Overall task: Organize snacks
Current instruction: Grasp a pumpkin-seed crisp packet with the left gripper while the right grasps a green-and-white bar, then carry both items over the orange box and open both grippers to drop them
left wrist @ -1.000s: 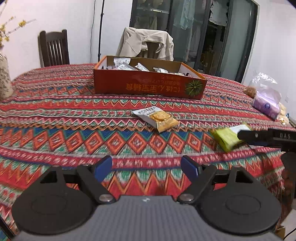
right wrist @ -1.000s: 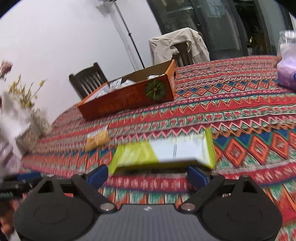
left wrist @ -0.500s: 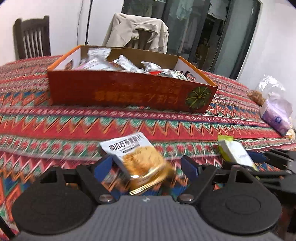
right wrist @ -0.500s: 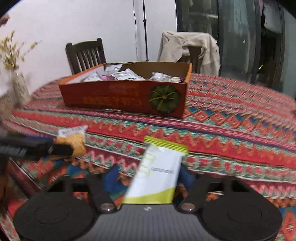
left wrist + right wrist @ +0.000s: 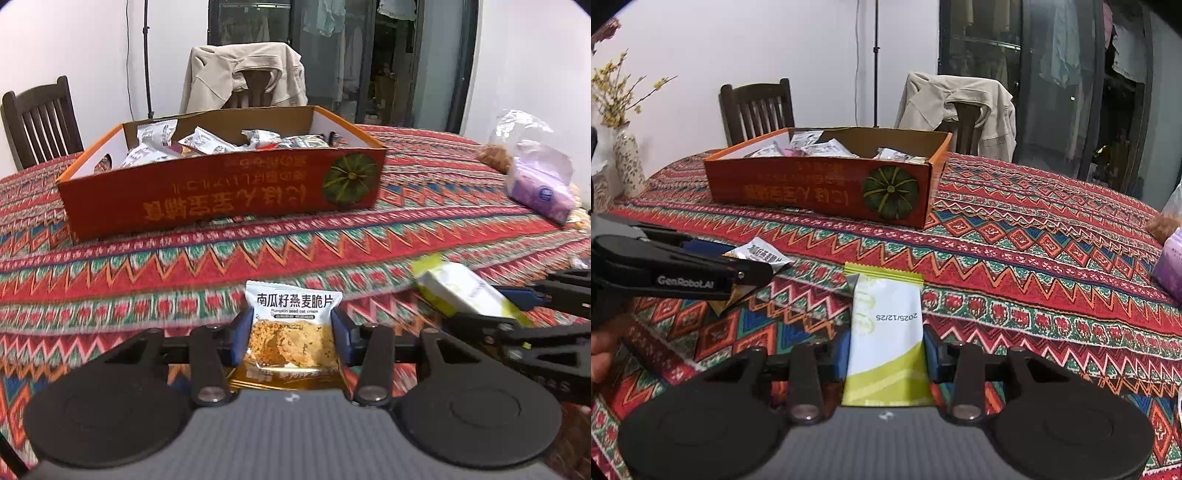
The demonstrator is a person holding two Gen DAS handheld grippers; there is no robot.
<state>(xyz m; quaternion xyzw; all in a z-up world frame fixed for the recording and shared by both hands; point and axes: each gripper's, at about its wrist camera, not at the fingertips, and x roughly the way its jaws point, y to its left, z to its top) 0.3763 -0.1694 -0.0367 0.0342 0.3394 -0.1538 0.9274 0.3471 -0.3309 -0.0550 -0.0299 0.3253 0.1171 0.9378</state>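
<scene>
My left gripper (image 5: 291,338) is shut on an oat crisp packet (image 5: 291,332), white on top and golden below, held just above the tablecloth. My right gripper (image 5: 886,356) is shut on a green and white snack packet (image 5: 886,332); it also shows in the left wrist view (image 5: 461,291) at the right. The left gripper (image 5: 679,269) with its packet (image 5: 761,254) shows at the left of the right wrist view. An orange cardboard box (image 5: 221,199) with several wrapped snacks stands ahead, also in the right wrist view (image 5: 820,192).
A patterned red tablecloth (image 5: 258,254) covers the round table. A purple tissue pack (image 5: 539,192) and a plastic bag lie at the right. A vase with yellow flowers (image 5: 624,158) stands at the left. Two chairs stand behind, one with a beige jacket (image 5: 243,74).
Both grippers moved in over their packets and shut on them. The packets now sit lifted between the fingers, and the box looks closer in both views.
</scene>
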